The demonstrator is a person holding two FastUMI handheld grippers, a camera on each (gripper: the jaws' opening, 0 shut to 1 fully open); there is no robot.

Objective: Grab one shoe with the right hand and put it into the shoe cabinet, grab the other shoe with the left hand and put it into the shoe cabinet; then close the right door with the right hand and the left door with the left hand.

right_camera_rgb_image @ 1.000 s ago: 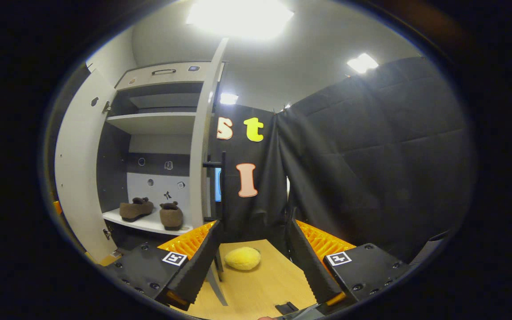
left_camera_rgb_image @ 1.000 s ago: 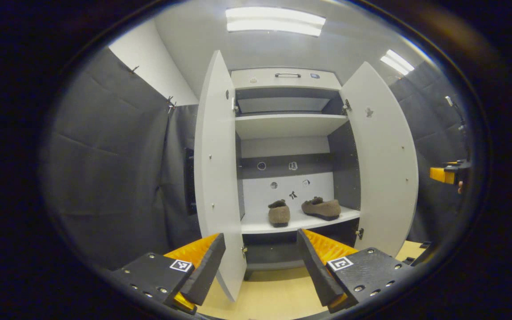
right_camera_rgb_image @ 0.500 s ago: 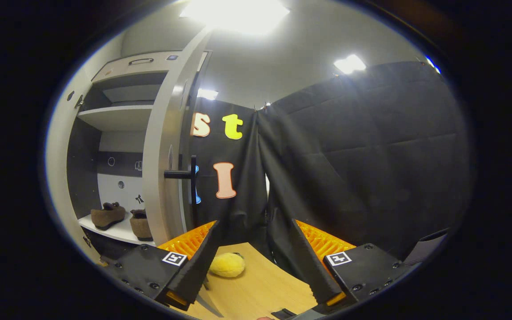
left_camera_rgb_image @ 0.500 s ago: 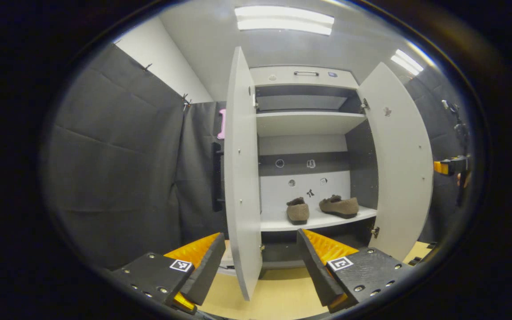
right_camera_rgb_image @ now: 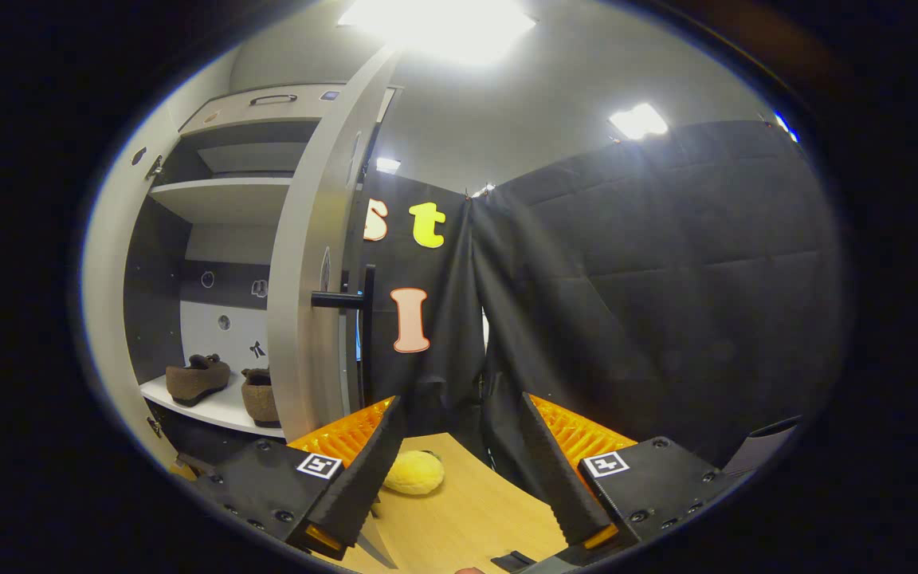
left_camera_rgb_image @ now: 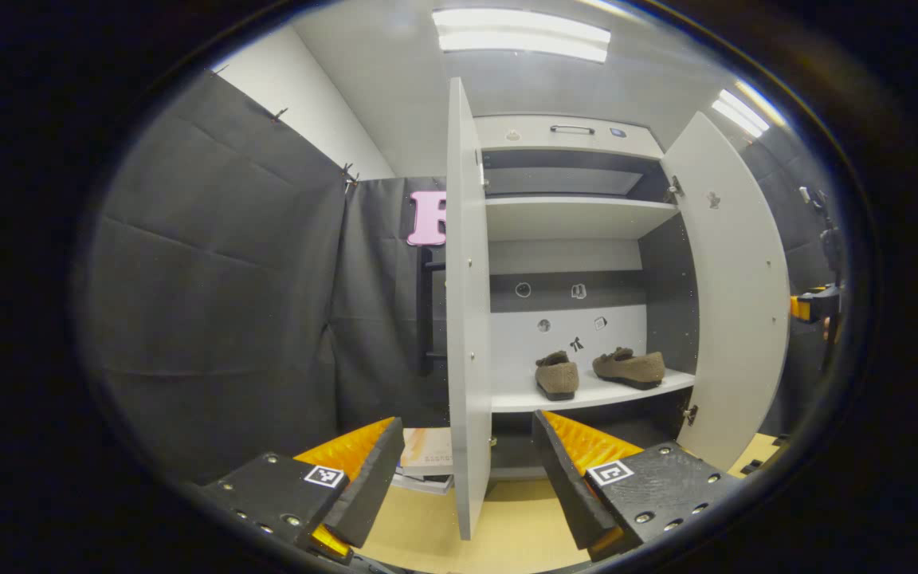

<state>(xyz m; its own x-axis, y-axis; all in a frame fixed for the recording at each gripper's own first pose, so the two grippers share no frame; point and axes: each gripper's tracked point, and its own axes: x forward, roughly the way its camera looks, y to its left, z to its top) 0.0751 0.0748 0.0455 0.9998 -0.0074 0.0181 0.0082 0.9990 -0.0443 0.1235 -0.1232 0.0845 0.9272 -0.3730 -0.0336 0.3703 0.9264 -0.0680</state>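
Two brown fuzzy shoes stand on the lower shelf of the white shoe cabinet (left_camera_rgb_image: 578,217): one (left_camera_rgb_image: 557,376) toe-on, the other (left_camera_rgb_image: 629,367) side-on to its right. In the right gripper view they are the left shoe (right_camera_rgb_image: 198,377) and the right shoe (right_camera_rgb_image: 260,396), half hidden by the right door (right_camera_rgb_image: 307,263). Both doors stand open. The left door (left_camera_rgb_image: 467,319) is edge-on to my left gripper (left_camera_rgb_image: 467,422), which is open and holds nothing. My right gripper (right_camera_rgb_image: 459,401) is open, at the outer side of the right door, near its black handle (right_camera_rgb_image: 347,301). The right gripper (left_camera_rgb_image: 814,305) also peeks past the right door (left_camera_rgb_image: 738,303).
A yellow plush thing (right_camera_rgb_image: 413,472) lies on the wooden floor (right_camera_rgb_image: 467,510) just beyond my right fingers. A stack of books (left_camera_rgb_image: 427,462) lies behind the left door. Black cloth walls close in on both sides.
My left gripper has shifted left, so the left door went from angled to edge-on. My right gripper swung right and closer, to the right door's outer face and handle.
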